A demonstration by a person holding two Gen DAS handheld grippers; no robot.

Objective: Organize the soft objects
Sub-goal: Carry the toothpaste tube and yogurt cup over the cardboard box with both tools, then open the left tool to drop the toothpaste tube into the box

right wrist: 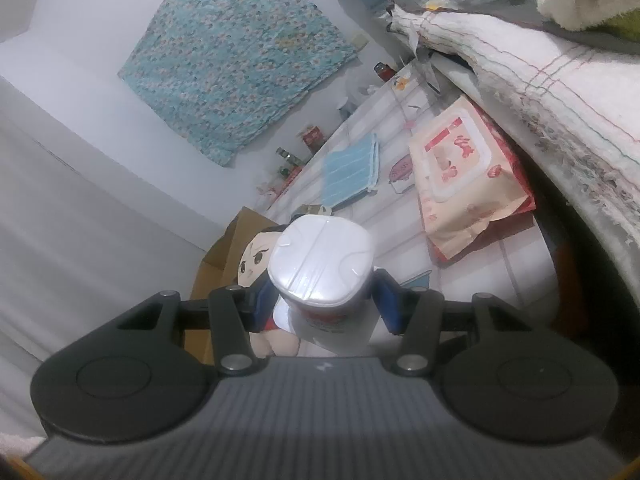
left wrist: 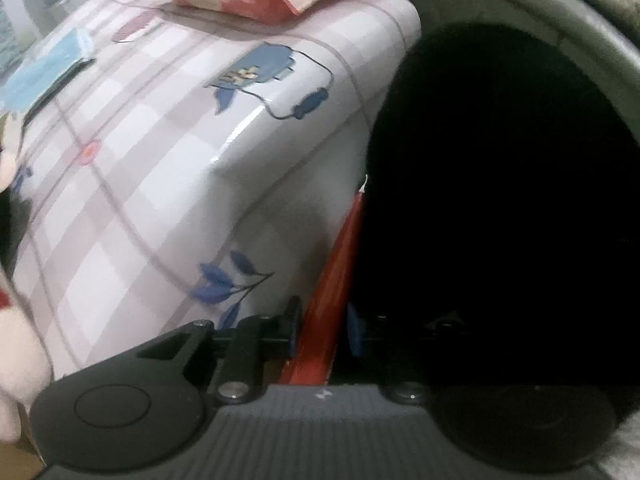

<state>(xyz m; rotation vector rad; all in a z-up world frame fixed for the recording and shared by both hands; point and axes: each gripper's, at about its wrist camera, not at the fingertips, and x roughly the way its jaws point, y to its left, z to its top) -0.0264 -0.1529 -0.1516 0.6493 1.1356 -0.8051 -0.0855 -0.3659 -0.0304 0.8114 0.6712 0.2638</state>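
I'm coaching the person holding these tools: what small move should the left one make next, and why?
Probably lift straight up. The left hand-held gripper is closed on a thin red packet wedged between the checked tablecloth edge and a dark basket, so it needs to be raised clear before going anywhere.

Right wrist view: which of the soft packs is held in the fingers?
The white-wrapped tissue pack, clamped between the right gripper. The pink wet-wipes pack and the blue folded cloth lie loose on the tabletop.

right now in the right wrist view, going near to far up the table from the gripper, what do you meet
right gripper, shut on the white tissue pack → plush doll, just behind it on the left → blue face mask → red-lidded jar at the far end of the table
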